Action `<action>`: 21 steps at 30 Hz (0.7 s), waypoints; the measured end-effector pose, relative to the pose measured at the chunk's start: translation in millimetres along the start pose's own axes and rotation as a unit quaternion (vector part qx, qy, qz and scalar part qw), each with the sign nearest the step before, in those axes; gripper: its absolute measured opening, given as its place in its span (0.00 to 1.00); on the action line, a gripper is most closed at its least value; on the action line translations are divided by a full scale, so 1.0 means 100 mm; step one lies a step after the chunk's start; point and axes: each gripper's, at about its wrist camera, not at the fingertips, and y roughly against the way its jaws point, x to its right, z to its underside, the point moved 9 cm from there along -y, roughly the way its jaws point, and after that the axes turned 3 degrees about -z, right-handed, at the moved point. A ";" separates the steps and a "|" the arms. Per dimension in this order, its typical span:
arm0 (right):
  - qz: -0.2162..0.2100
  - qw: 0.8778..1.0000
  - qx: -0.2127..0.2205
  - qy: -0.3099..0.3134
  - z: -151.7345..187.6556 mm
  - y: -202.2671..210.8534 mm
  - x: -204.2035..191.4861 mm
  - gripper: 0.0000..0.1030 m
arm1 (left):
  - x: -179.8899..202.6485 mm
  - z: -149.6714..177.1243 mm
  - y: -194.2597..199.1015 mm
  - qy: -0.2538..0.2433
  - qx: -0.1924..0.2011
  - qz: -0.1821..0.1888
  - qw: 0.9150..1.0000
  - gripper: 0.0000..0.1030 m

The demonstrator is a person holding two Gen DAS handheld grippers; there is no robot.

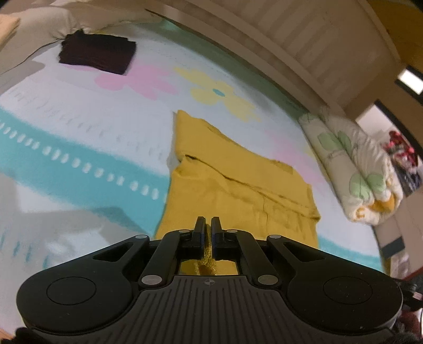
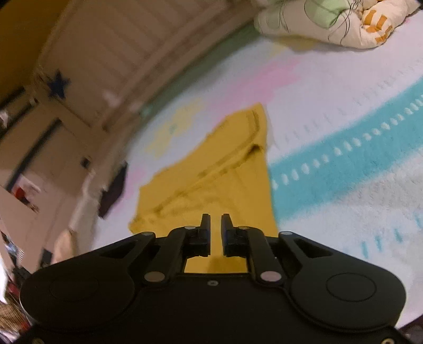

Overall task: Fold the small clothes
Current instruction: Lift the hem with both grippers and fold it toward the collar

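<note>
A mustard-yellow garment [image 1: 238, 180] lies partly folded on a bed cover [image 1: 79, 127] with pastel flowers and a teal stripe. My left gripper [image 1: 208, 222] is shut on the garment's near edge; a bunch of yellow fabric shows pinched between its fingers. In the right wrist view the same garment [image 2: 224, 174] lies ahead. My right gripper [image 2: 215, 219] is over its near edge with a narrow gap between the fingers, and yellow cloth shows below them. I cannot tell whether it holds the fabric.
A folded dark maroon garment [image 1: 97, 51] lies at the far left of the bed. A rolled floral quilt [image 1: 354, 164] lies along the right side; it also shows in the right wrist view [image 2: 330, 21]. A slatted wooden headboard [image 1: 304, 34] runs behind the bed.
</note>
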 end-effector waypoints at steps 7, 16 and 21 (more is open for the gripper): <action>0.059 0.989 -0.132 -0.021 0.67 -0.21 0.44 0.51 | -0.21 0.20 -0.07 -0.007 -0.027 -0.018 0.999 0.04; 0.026 0.983 -0.179 0.022 0.93 -0.36 0.22 0.59 | -0.18 0.16 -0.03 -0.008 -0.021 -0.007 1.000 0.04; 0.002 0.984 -0.172 0.051 0.94 -0.33 0.06 0.14 | -0.21 0.13 0.00 0.008 -0.012 -0.006 1.000 0.04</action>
